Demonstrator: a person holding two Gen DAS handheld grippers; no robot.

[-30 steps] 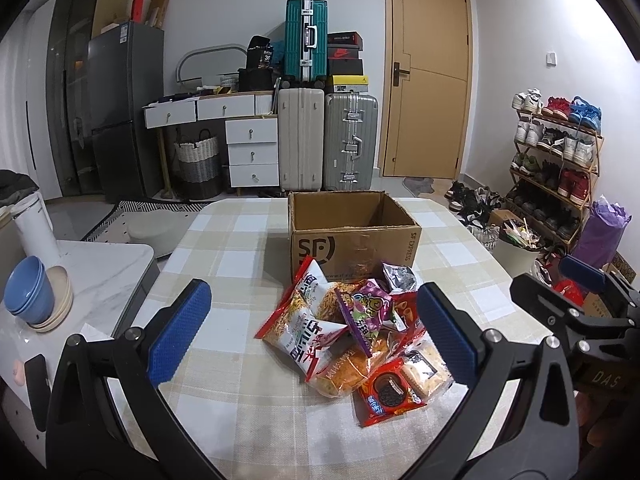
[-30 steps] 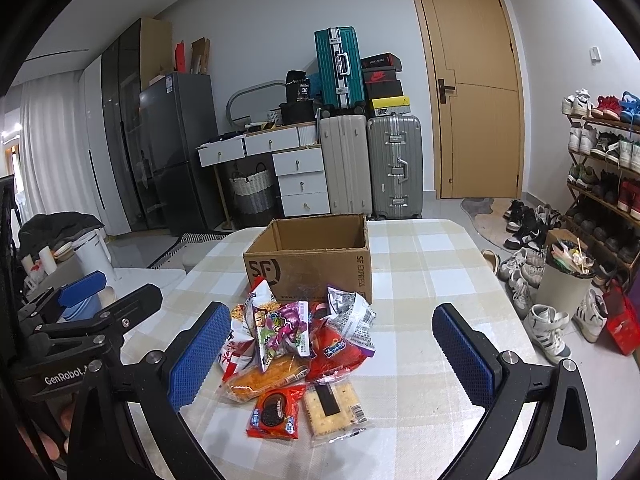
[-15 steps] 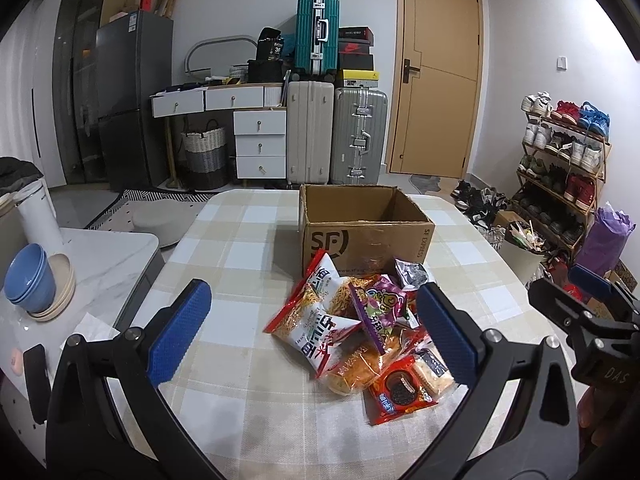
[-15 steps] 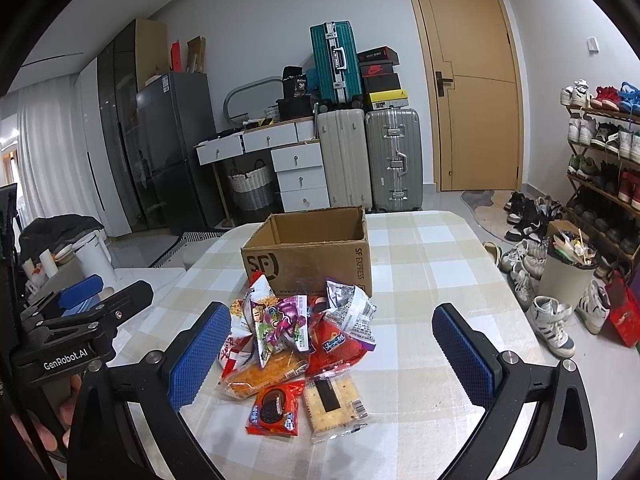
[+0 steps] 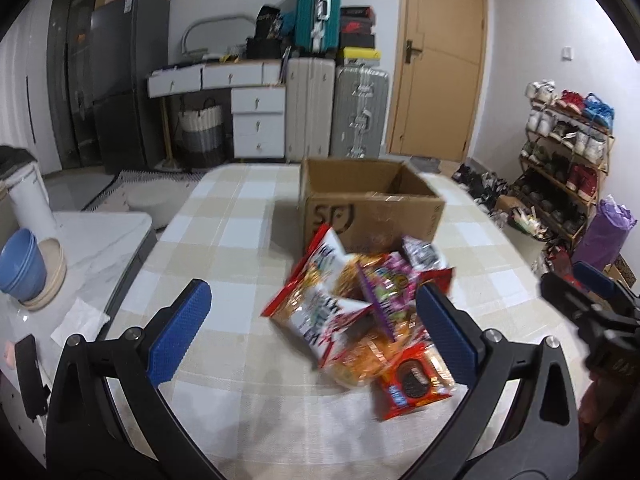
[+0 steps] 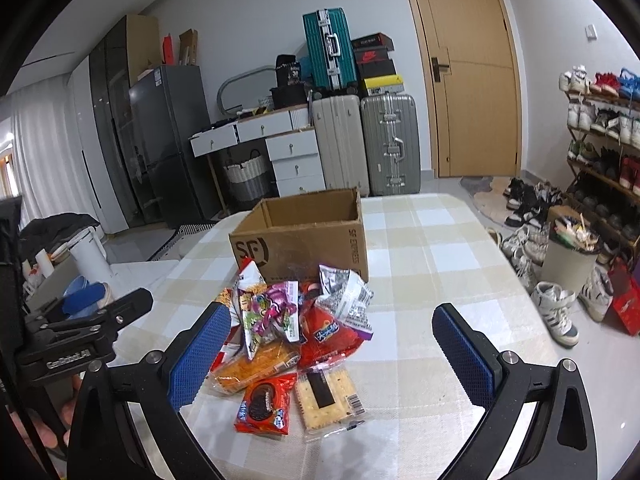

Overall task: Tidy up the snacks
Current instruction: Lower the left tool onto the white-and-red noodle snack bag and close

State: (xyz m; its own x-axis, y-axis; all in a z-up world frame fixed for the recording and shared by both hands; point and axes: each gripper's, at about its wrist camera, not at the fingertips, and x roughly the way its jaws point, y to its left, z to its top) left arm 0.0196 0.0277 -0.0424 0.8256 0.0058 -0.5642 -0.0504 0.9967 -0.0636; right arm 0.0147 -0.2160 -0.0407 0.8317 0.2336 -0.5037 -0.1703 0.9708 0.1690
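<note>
A pile of snack packets (image 5: 360,312) lies on the checked tablecloth (image 5: 224,240) in front of an open cardboard box (image 5: 368,216). In the right wrist view the pile (image 6: 288,328) has a red cookie pack (image 6: 266,402) and a clear cracker pack (image 6: 328,398) at its near edge, with the box (image 6: 304,236) behind. My left gripper (image 5: 316,332) is open and empty, just short of the pile's left side. My right gripper (image 6: 332,352) is open and empty, near the pile's front right.
A white side counter (image 5: 80,248) with blue bowls (image 5: 18,264) stands left of the table. Suitcases (image 5: 336,108), drawers and a door stand behind. A shoe rack (image 5: 568,160) and loose shoes (image 6: 556,312) are on the right.
My left gripper has moved left and tilted, so the pile and box sit further right in its view. My right gripper has edged closer to the pile.
</note>
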